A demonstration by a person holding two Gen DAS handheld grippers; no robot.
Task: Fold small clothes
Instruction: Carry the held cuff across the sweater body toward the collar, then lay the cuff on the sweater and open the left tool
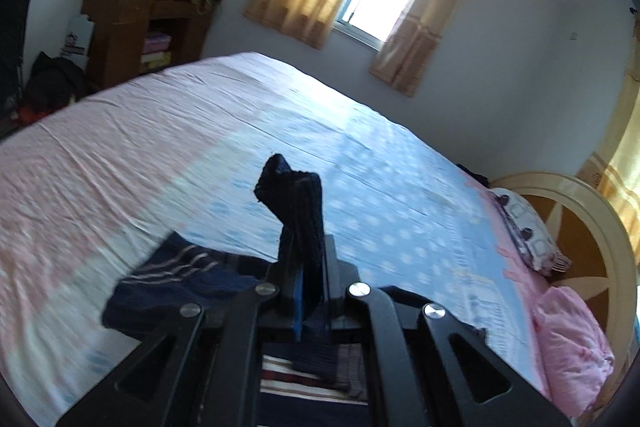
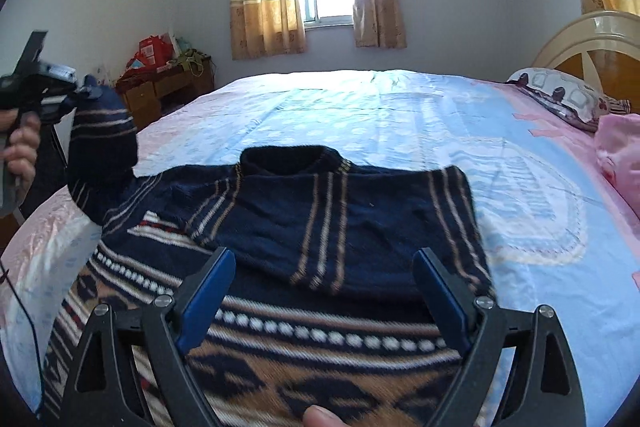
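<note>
At the far left of the right wrist view, a hand (image 2: 20, 147) holds the left gripper (image 2: 86, 91), whose fingers are clamped on the cuff of the sweater's left sleeve (image 2: 102, 143), lifted above the bed (image 2: 400, 115) (the cuff sticks up between the closed pads in the left wrist view). The navy sweater (image 2: 320, 219) lies flat on the blue sheet, its other sleeve folded across the chest. The right gripper (image 2: 324, 287) hovers over it, fingers wide apart with nothing between them. A pillow (image 2: 560, 95) lies at the right.
</note>
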